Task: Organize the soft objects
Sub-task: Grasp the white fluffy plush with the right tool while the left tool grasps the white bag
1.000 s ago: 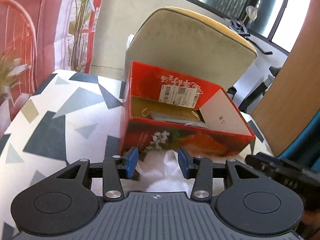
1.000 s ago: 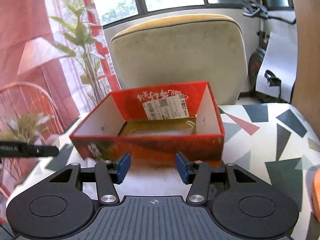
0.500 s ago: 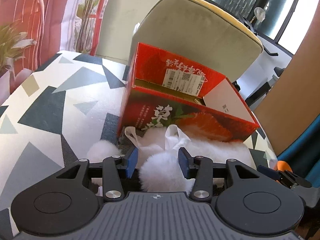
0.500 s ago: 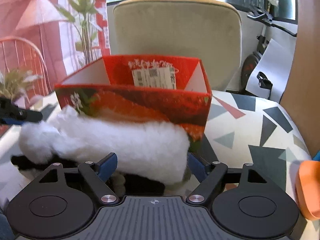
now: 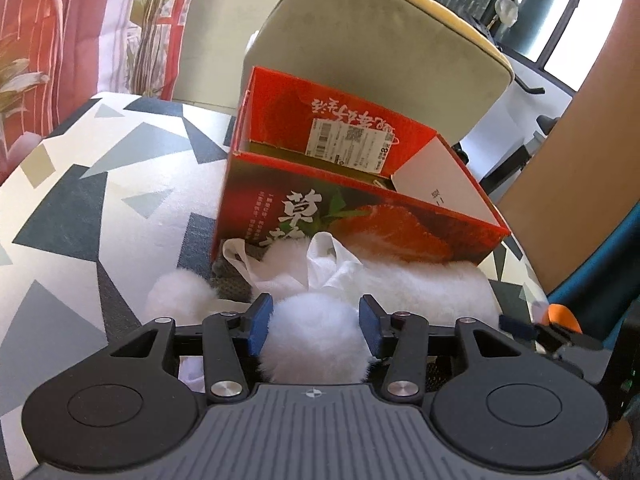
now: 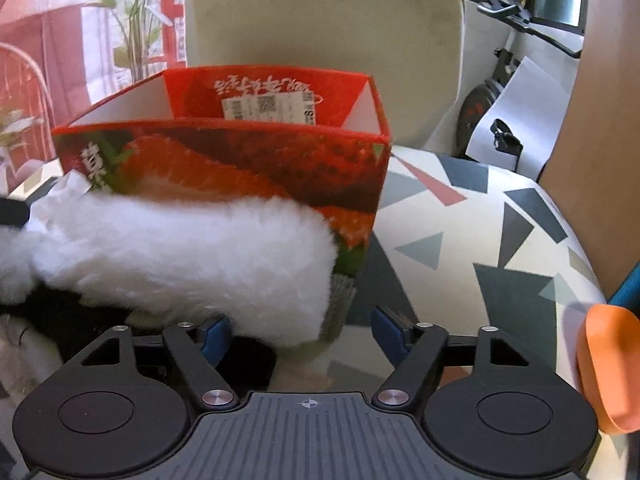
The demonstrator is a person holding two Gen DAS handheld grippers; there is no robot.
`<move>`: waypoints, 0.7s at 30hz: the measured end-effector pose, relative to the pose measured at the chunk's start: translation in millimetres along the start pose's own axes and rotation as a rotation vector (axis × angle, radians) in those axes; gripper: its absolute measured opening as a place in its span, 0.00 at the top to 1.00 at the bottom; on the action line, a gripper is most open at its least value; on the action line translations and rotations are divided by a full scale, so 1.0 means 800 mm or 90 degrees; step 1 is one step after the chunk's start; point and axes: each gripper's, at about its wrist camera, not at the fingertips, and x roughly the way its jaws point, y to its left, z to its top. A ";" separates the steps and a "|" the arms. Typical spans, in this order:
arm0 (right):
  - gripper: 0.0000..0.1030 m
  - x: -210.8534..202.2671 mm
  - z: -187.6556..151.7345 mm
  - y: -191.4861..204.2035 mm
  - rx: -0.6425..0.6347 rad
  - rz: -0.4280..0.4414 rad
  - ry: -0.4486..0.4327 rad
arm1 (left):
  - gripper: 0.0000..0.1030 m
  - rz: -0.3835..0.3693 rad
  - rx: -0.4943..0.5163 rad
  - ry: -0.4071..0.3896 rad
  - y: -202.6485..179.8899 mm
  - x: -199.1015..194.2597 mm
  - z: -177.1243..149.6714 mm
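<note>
An open red strawberry box (image 5: 360, 208) (image 6: 220, 160) stands on the patterned table (image 5: 100, 200). A pile of soft things lies against its front wall: a long white fluffy piece (image 5: 420, 284) (image 6: 180, 256), a white plastic bag (image 5: 320, 264), two white pompoms and a grey knit (image 5: 232, 284). My left gripper (image 5: 314, 326) is low over the pile. One pompom (image 5: 312, 340) fills the gap between its jaws, which are opening. My right gripper (image 6: 303, 333) straddles the fluffy piece's right end. Its jaws are closing, and the right pad stands apart from the fur.
A beige chair (image 5: 380, 60) stands behind the table. The second pompom (image 5: 180, 300) lies left of my left gripper. A black soft item (image 6: 60, 312) lies under the fluffy piece. An orange object (image 6: 608, 368) sits at the right edge, beside a brown board (image 5: 592, 160).
Both grippers came down from box height to the pile in front of the box. A pompom came between the left fingers. The right jaws spread around the fluffy piece's end.
</note>
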 end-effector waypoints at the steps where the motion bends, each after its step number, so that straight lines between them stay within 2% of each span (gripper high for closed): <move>1: 0.47 0.001 0.003 -0.001 0.003 0.002 -0.003 | 0.49 -0.003 0.004 0.005 -0.001 0.002 0.000; 3: 0.57 0.001 0.010 -0.003 0.012 0.015 -0.012 | 0.48 -0.008 0.012 0.014 -0.006 0.006 0.001; 6: 0.66 0.002 0.018 -0.001 0.010 0.033 -0.029 | 0.48 -0.010 0.016 0.025 -0.009 0.014 0.004; 11: 0.68 0.003 0.026 0.006 0.003 0.053 -0.043 | 0.43 0.003 -0.007 0.038 -0.004 0.032 0.012; 14: 0.76 0.008 0.027 0.005 0.011 0.062 -0.036 | 0.42 0.027 -0.002 0.039 -0.003 0.044 0.016; 17: 0.80 0.011 0.024 0.001 0.026 0.078 -0.029 | 0.42 0.018 -0.013 0.055 0.000 0.057 0.019; 21: 0.79 0.015 0.022 -0.001 0.035 0.079 -0.027 | 0.43 0.034 0.028 0.050 -0.011 0.069 0.017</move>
